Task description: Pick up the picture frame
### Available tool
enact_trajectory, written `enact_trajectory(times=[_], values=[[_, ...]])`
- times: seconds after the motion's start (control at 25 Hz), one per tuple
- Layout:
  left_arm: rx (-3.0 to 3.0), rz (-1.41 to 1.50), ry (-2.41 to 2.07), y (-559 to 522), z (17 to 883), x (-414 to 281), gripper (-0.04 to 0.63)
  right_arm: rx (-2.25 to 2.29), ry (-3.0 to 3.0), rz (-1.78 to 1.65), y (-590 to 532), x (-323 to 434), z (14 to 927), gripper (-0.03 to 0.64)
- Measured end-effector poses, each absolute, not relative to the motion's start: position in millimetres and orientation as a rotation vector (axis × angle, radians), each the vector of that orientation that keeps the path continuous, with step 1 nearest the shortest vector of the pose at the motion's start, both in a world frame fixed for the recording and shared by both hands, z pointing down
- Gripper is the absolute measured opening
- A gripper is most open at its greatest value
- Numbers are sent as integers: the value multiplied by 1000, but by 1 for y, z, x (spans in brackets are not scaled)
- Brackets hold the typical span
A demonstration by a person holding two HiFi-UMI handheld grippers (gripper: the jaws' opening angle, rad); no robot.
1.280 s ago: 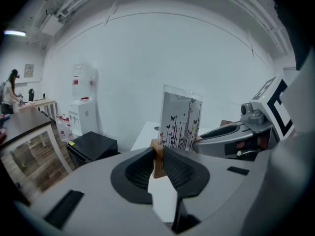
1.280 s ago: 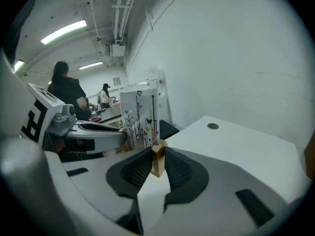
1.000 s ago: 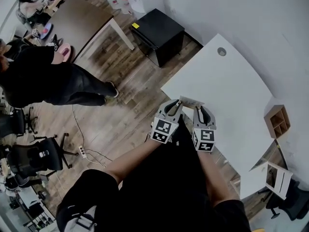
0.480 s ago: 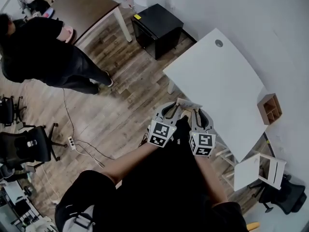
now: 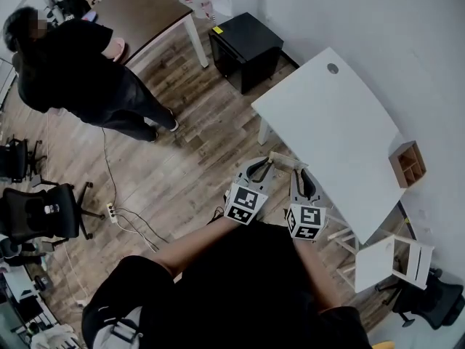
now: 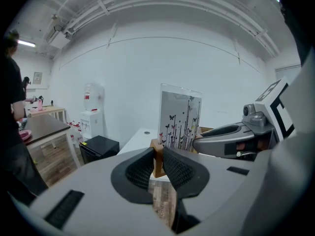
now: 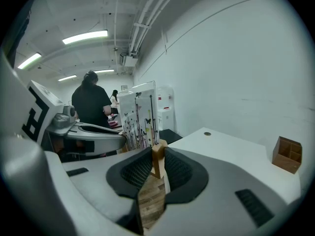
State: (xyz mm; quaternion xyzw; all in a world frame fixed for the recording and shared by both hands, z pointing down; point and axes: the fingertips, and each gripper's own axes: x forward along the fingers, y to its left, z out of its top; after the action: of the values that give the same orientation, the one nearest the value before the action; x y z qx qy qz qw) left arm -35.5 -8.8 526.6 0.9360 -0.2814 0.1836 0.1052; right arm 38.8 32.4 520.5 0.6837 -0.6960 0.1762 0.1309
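Observation:
The picture frame is a clear panel printed with dark stems and butterflies on a small wooden base. It hangs in the air just off the near edge of the white table, carried by both grippers. My left gripper is shut on the left end of the wooden base, which sits between its ribbed pads. My right gripper is shut on the other end of the base. The panel stands upright between them.
A wooden organiser box sits at the table's far right corner. A black cabinet stands left of the table, a white chair at its right end. A person in black stands on the wooden floor; an office chair and a power strip lie left.
Both grippers have drawn back from the table together, lifting the frame from over its edge to just off it. The person in black has come further into view at upper left.

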Motion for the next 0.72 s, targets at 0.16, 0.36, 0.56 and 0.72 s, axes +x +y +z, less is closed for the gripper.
enact_trajectory(times=[0.16,0.36,0.56,0.72], values=[[2805,517,-796,19,512,-20,63,2058,-1991,489,63,53,508,89],[2864,490,-711,60,499,9,63,2170,-1913,464,110,79,496,87],[2907,507,-591,116,495,40,63,2275,-1820,478,173,104,491,87],[2932,522,-532,157,494,57,63,2332,-1771,497,217,118,492,87]])
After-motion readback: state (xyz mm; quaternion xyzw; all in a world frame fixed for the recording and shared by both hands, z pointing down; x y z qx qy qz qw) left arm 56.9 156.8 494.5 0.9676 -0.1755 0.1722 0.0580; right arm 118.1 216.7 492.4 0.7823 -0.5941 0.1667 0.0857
